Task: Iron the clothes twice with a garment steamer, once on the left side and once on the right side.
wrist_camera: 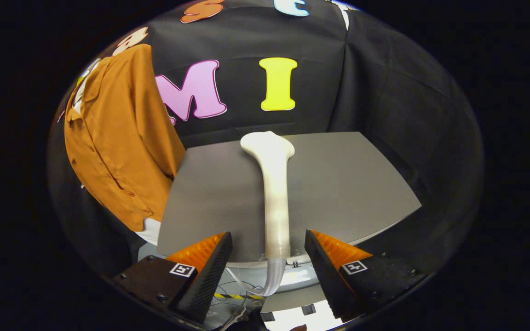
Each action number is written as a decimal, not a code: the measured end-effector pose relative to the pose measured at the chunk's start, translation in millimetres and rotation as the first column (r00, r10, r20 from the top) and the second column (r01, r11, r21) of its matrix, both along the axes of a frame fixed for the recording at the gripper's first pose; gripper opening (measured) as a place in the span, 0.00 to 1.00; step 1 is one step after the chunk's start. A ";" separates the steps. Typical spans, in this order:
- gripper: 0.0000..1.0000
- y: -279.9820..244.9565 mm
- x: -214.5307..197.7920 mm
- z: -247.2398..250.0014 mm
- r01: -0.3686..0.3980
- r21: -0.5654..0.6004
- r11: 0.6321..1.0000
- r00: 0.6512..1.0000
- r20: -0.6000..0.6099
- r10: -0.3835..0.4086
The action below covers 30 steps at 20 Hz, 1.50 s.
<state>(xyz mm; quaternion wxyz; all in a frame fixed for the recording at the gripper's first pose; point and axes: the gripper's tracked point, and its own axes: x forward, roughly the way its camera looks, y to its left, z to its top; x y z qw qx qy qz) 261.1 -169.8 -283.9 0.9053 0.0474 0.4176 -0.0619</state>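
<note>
While the gripper (268,257) hangs low at the near edge of the grey, flat table top (338,184), its two fingers (210,271) stand wide apart, released, with nothing pressed between them. Between the fingers, touching neither, lies the white, long-handled garment steamer (275,193). It rests flat on the table, its slim handle end nearest the gripper and its broader, flared head pointing away toward the black cloth back wall (384,92). The handle end reaches right to the table's near rim, in the gap between the two fingertips, and from there a pale, translucent hose (272,278) curves down off the edge and bends off to the left below the table.

To the left of the table, beyond the left finger, hangs the orange-brown, buttoned shirt (118,138). It hangs upright against the black cloth, its collar up top and its buttoned front turned toward the table. Its lower hem drops below the level of the table top, just beside the table's left edge; I cannot tell whether cloth and table touch there. A bit of white shows under the hem.

Below the table's near rim there are thin loose wires (239,287) and a stretch of yellow-and-black striped cable, close under the fingers.
</note>
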 end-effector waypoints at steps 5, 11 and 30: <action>0.51 -1.0 0.2 -35.7 -0.025 0.036 0.999 0.994 -0.102 0.028; 0.29 -3.6 12.6 -22.5 -0.083 0.038 0.996 0.993 0.091 0.079; 0.28 195.9 -21.2 168.6 -0.041 -0.110 0.993 0.681 0.724 0.108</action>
